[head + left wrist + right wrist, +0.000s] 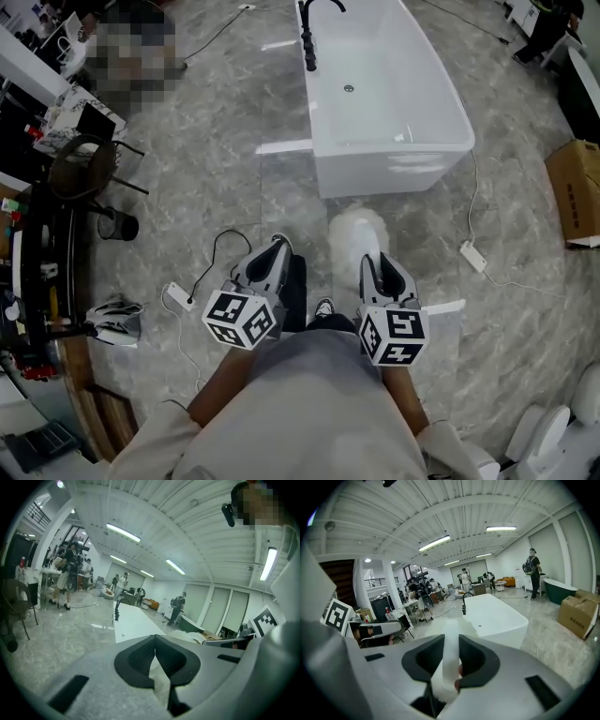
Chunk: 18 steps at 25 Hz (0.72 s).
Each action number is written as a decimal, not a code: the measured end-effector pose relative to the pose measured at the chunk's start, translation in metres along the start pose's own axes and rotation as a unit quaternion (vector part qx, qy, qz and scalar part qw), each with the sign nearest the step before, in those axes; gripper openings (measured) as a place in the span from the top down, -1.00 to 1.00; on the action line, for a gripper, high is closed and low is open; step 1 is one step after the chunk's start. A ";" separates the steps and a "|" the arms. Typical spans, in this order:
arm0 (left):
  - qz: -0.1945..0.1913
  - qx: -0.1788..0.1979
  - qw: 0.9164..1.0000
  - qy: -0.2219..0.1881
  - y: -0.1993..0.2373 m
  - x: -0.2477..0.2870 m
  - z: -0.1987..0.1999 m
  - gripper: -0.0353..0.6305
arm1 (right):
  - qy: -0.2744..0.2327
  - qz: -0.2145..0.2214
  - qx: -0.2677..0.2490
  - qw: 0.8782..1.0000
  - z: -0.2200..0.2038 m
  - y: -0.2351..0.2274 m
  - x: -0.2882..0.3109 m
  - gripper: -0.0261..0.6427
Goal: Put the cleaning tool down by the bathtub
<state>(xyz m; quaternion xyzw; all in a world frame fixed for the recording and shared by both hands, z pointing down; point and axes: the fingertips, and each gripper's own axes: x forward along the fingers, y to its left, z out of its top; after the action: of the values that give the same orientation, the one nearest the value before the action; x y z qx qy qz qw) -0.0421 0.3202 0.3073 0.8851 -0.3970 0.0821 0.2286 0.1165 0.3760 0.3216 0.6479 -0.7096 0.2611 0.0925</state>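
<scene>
duster (359, 231) sits clamped in right tool (449, 641) before bathtub (386, 174).

Your head camera looked steeply down past the left gripper (278, 246) and right gripper (373, 262) to the bathtub (384, 173) close ahead. Each gripper camera faced nearly level along its jaws; all three shared that tub.

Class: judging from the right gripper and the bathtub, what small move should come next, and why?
Probably lower the right gripper toward the floor: its jaws clamp the cleaning tool, whose head is just short of the bathtub, so setting it down seems next.
</scene>
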 end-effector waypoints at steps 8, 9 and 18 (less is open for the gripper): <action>-0.005 -0.001 1.000 -0.007 0.040 0.033 0.022 0.87 | -0.012 -0.017 0.000 1.000 0.023 -0.005 0.032 0.67; -0.004 -0.001 1.000 -0.007 0.047 0.038 0.025 0.87 | -0.011 -0.019 -0.001 1.000 0.026 -0.006 0.038 0.67; -0.002 -0.008 1.000 -0.003 0.110 0.084 0.061 0.87 | 0.011 -0.024 -0.004 1.000 0.055 0.004 0.113 0.67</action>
<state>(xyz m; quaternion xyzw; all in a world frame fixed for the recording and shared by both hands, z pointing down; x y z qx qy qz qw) -0.0692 0.1712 0.3183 0.8841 -0.3967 0.0761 0.2347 0.1084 0.2509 0.3268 0.6619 -0.6935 0.2629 0.1088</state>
